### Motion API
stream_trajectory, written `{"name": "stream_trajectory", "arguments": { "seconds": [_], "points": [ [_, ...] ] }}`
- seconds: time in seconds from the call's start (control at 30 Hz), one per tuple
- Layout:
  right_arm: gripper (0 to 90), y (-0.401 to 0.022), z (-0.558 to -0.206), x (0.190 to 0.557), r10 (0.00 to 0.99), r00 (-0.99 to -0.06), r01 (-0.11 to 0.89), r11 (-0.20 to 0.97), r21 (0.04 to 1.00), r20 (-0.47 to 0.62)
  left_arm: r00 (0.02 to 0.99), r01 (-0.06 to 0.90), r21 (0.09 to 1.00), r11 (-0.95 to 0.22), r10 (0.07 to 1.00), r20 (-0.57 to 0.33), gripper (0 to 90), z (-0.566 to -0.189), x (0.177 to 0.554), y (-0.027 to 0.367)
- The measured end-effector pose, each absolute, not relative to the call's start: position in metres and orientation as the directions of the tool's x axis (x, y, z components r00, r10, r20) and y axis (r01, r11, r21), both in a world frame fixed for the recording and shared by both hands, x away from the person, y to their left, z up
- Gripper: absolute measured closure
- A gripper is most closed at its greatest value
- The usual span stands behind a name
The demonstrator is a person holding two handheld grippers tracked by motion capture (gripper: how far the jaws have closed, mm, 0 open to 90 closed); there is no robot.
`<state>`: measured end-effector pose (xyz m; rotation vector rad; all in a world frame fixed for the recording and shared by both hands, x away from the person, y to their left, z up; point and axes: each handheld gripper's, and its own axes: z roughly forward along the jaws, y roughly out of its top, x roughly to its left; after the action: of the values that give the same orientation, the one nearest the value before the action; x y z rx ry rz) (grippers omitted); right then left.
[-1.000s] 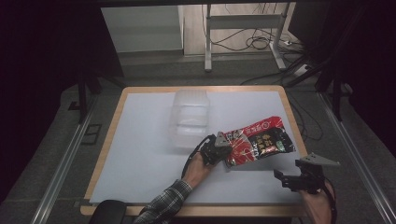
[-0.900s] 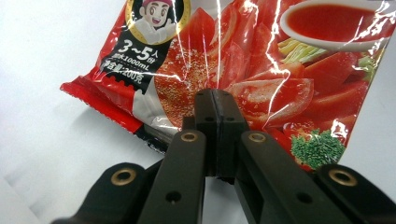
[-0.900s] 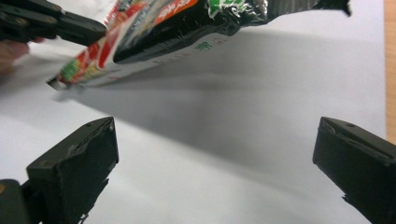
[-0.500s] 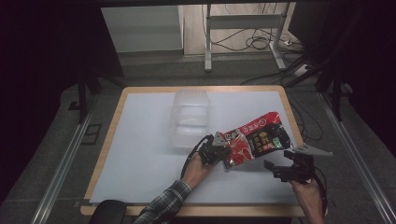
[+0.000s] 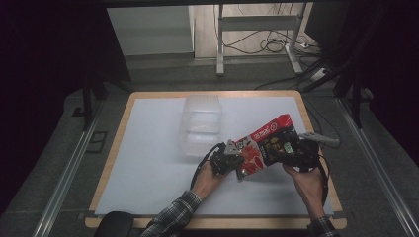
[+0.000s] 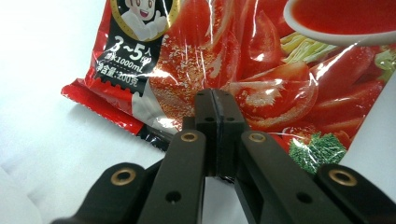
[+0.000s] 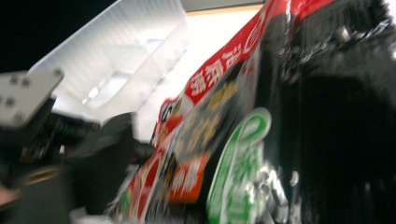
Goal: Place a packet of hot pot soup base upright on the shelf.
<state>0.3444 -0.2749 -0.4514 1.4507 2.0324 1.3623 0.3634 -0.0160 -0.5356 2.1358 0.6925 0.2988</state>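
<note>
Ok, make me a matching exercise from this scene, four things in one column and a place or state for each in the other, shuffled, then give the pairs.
Things
1. left gripper
2. right gripper
3. red sauce packet
4. clear plastic container

Places or states
A. stands on the white mat, behind the grippers
B. at the packet's right end, jaws just closing
C. held up between the two grippers
D. clamped shut on the packet's left edge

Pairs: 1-D, 2-B, 3-C, 4-A
</note>
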Motion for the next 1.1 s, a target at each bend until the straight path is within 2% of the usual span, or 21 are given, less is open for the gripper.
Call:
{"name": "stream_trajectory", "arguments": {
  "seconds": [0.03,0.07,0.1,0.13,0.17,0.2,0.23,0.27,0.33,0.37,0.57,0.67,0.73,0.87,0.9,0.93,1.07,1.1],
  "points": [
    [32.8,-0.274,-0.45,0.346,0.858,-0.436,0.566,0.026,0.824,0.272,0.819,0.369,0.789,-0.49,0.574,-0.027,90.0,-0.536,0.363,-0.016],
    [44.1,-0.272,-0.448,0.349,0.864,-0.431,0.551,0.025,0.834,0.259,0.819,0.369,0.789,-0.492,0.574,-0.026,90.0,-0.536,0.363,-0.016],
    [44.1,-0.272,-0.448,0.349,0.864,-0.431,0.551,0.025,0.834,0.259,0.817,0.372,0.791,-0.486,0.576,-0.03,90.0,-0.536,0.363,-0.016],
    [54.8,-0.271,-0.446,0.351,0.869,-0.434,0.529,0.034,0.848,0.236,0.817,0.372,0.792,-0.485,0.576,-0.032,90.0,-0.536,0.363,-0.016],
    [54.8,-0.271,-0.446,0.351,0.869,-0.434,0.529,0.034,0.848,0.236,0.821,0.369,0.786,-0.496,0.571,-0.025,90.0,-0.536,0.364,-0.016],
    [59.0,-0.269,-0.445,0.352,0.874,-0.432,0.521,0.04,0.852,0.223,0.82,0.371,0.786,-0.494,0.572,-0.028,90.0,-0.535,0.364,-0.016],
    [67.0,-0.266,-0.442,0.351,0.885,-0.429,0.497,0.062,0.865,0.182,0.821,0.37,0.78,-0.505,0.571,-0.021,89.9,-0.533,0.363,-0.016],
    [68.6,-0.264,-0.441,0.351,0.888,-0.426,0.494,0.067,0.867,0.174,0.818,0.37,0.781,-0.502,0.575,-0.018,89.9,-0.533,0.362,-0.017],
    [70.4,-0.262,-0.439,0.352,0.89,-0.424,0.486,0.07,0.871,0.165,0.822,0.357,0.778,-0.518,0.569,0.002,87.8,-0.532,0.361,-0.016],
    [70.6,-0.261,-0.438,0.352,0.889,-0.427,0.485,0.074,0.871,0.162,0.817,0.339,0.777,-0.531,0.575,0.037,82.1,-0.531,0.36,-0.014],
    [72.7,-0.257,-0.429,0.352,0.887,-0.437,0.473,0.084,0.877,0.15,0.834,0.307,0.788,-0.534,0.55,0.047,70.5,-0.525,0.352,-0.01],
    [72.5,-0.255,-0.423,0.352,0.875,-0.462,0.469,0.104,0.877,0.144,0.842,0.299,0.79,-0.536,0.537,0.046,62.6,-0.521,0.345,-0.01],
    [72.4,-0.252,-0.418,0.352,0.864,-0.489,0.463,0.141,0.875,0.119,0.851,0.29,0.791,-0.538,0.523,0.043,52.6,-0.519,0.341,-0.007],
    [72.3,-0.248,-0.412,0.35,0.856,-0.508,0.456,0.167,0.874,0.101,0.857,0.292,0.793,-0.535,0.515,0.032,41.9,-0.514,0.336,-0.003],
    [72.3,-0.247,-0.41,0.35,0.853,-0.513,0.455,0.169,0.874,0.101,0.86,0.298,0.792,-0.532,0.511,0.019,41.9,-0.513,0.334,-0.001],
    [72.2,-0.246,-0.408,0.35,0.85,-0.516,0.457,0.164,0.874,0.11,0.863,0.293,0.797,-0.528,0.505,0.017,36.4,-0.513,0.329,0.003],
    [72.3,-0.246,-0.404,0.351,0.845,-0.52,0.465,0.159,0.871,0.123,0.863,0.312,0.81,-0.495,0.505,-0.024,29.4,-0.515,0.322,0.009],
    [72.3,-0.246,-0.404,0.352,0.844,-0.522,0.465,0.158,0.871,0.125,0.87,0.306,0.798,-0.519,0.493,-0.013,27.8,-0.515,0.321,0.013]
  ]
}}
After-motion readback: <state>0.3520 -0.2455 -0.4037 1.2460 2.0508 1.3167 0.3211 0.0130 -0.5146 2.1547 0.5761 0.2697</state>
